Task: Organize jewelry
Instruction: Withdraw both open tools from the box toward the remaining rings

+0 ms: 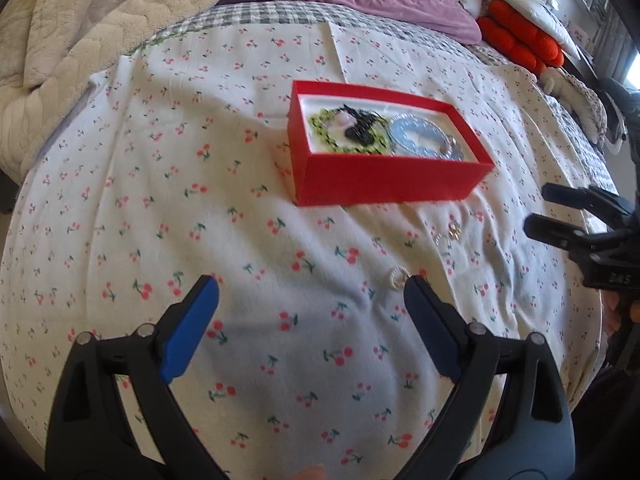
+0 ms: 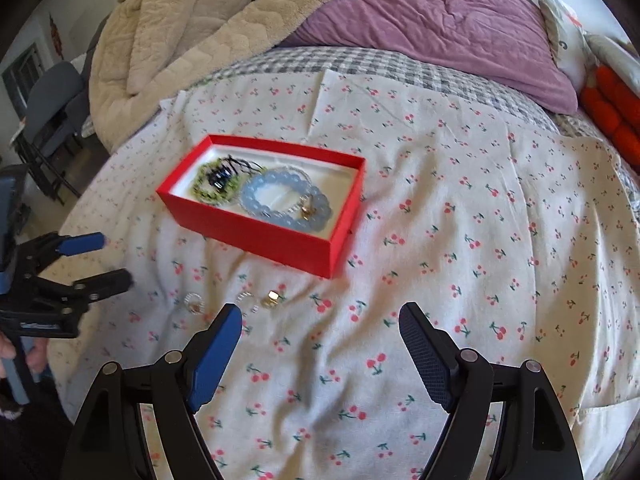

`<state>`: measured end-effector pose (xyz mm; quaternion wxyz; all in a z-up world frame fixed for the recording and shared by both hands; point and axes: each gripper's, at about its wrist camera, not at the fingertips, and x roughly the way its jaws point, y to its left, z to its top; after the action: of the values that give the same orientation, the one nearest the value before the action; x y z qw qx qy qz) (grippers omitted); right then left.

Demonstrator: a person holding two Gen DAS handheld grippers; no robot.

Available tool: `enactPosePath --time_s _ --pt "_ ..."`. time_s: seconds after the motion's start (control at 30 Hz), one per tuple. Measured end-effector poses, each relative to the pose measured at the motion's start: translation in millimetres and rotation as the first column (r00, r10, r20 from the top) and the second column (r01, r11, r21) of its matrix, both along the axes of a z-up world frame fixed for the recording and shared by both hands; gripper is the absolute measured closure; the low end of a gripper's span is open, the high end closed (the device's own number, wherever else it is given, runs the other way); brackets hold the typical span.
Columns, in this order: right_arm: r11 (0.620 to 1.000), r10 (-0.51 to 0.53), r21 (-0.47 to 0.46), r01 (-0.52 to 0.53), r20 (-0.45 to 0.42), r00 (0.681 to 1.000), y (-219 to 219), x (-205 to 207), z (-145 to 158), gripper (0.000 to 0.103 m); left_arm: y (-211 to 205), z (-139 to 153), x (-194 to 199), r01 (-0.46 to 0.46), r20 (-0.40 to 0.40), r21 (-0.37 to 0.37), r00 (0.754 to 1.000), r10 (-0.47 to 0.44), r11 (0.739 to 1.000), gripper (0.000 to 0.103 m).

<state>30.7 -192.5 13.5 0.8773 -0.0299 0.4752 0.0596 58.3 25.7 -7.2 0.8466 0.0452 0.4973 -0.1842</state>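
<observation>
From the left wrist, our left gripper (image 1: pixel 312 284) hangs over the cherry-print sheet (image 1: pixel 120 200) with its jaws spread wide and nothing in them. The red box (image 1: pixel 384 180) sits ahead on the bed, already holding a green bead bracelet (image 1: pixel 320 120), something dark we can't make out, and a pale blue bead bracelet (image 1: pixel 404 128). A small pearl ring (image 1: pixel 397 279) lies just beside the right jaw tip, and a couple more tiny pieces (image 1: pixel 448 236) sit between it and the box. Our right gripper (image 1: pixel 536 210) comes in from the side, jaws parted and empty.

From the right wrist, the right gripper (image 2: pixel 320 312) is wide open too, holding nothing. A little gold piece (image 2: pixel 270 298) and two clear rings (image 2: pixel 194 302) lie loose on the sheet, near the box's front wall (image 2: pixel 256 236).

Our guess on handling: these bits are featherlight, hard and slick, and the soft bedding will give under them. Pinching a ring across its band seems safest, pressing down lightly so it doesn't sink or skitter away.
</observation>
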Motion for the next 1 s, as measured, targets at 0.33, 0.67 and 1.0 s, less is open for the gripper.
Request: enactPosePath --time_s 0.33,0.67,1.0 --pt "1.0 -0.009 0.014 0.008 0.012 1.0 -23 -17 -12 0.021 -26 -22 -29 0.129 0.038 0.078 0.99 -0.132 0.989 0.009" --pt "0.999 0.008 -0.035 -0.01 -0.055 0.998 -21 -15 -50 0.021 -58 -42 -36 0.277 0.052 0.072 0.958 -0.281 0.958 0.024" --pt "0.997 0.066 -0.031 -0.068 -0.053 0.996 -6 -13 -58 0.021 -60 -45 -22 0.305 0.05 0.028 0.951 -0.306 0.952 0.051"
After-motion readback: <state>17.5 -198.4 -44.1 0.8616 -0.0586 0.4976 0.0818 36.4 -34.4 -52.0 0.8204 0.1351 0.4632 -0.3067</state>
